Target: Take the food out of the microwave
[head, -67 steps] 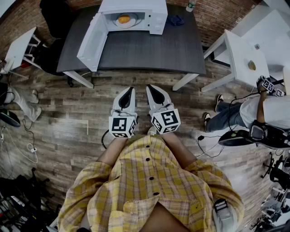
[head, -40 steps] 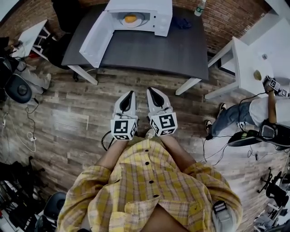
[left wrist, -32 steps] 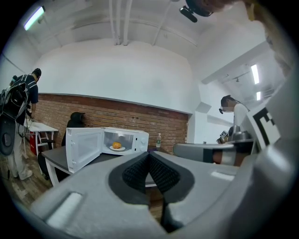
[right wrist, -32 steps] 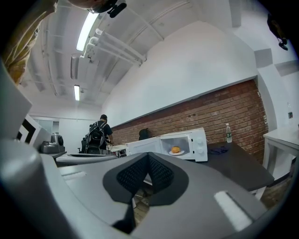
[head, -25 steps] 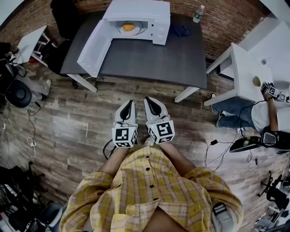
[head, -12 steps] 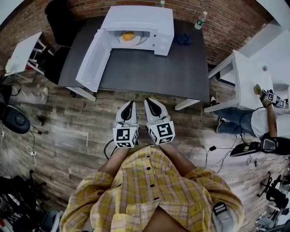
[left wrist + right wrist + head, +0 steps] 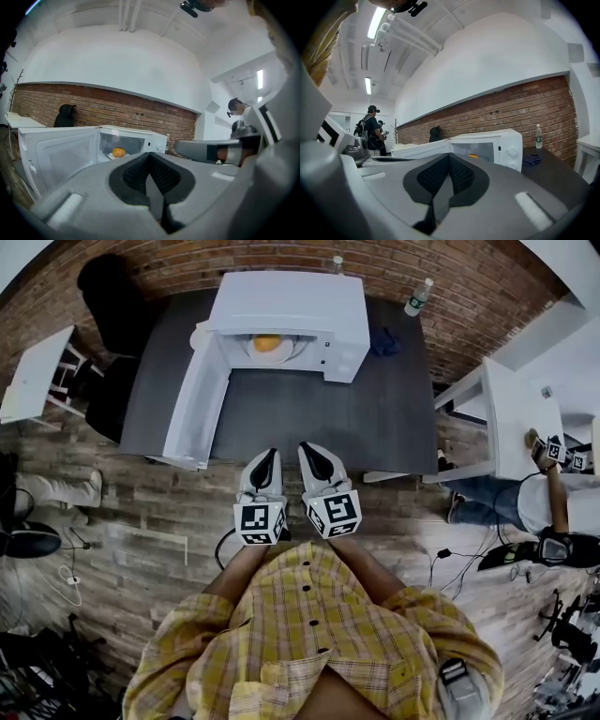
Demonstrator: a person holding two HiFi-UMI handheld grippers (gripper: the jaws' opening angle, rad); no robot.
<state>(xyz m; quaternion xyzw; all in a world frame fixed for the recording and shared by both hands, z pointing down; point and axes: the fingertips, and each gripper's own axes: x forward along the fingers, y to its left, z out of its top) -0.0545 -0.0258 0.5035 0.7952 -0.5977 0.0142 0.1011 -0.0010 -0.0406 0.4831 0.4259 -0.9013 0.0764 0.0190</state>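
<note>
Approach stage, by the look of it: nothing is grasped yet. The left gripper point(image 7: 265, 465) and right gripper point(image 7: 317, 460) are held side by side close to the person's chest at the near edge of the dark table point(image 7: 375, 418). Both have jaws pressed together w/ nothing between them. The food point(image 7: 266, 343), an orange lump on a white plate point(image 7: 287, 347), sits inside the microwave point(image 7: 291, 306) at the table's far side, well apart from both grippers.

To do it well, I'd open the jaws before entering the cavity and go in low and straight. Take the plate by its near rim rather than pinching the round food, which may roll or squash. Keep it level coming out — the cavity roof looks low.

In the way: the door point(image 7: 195, 390) stands swung out to the left, reaching the table's near edge, so the left gripper's path is cramped. The right gripper prob. has the cleaner line in.

On the far right of the table are a blue cloth point(image 7: 384, 341), just beside the microwave, and a water bottle point(image 7: 419, 296) — neither blocks. Another person point(image 7: 530, 507) is at the right by a white side table point(image 7: 511, 409), well apart from the microwave.
</note>
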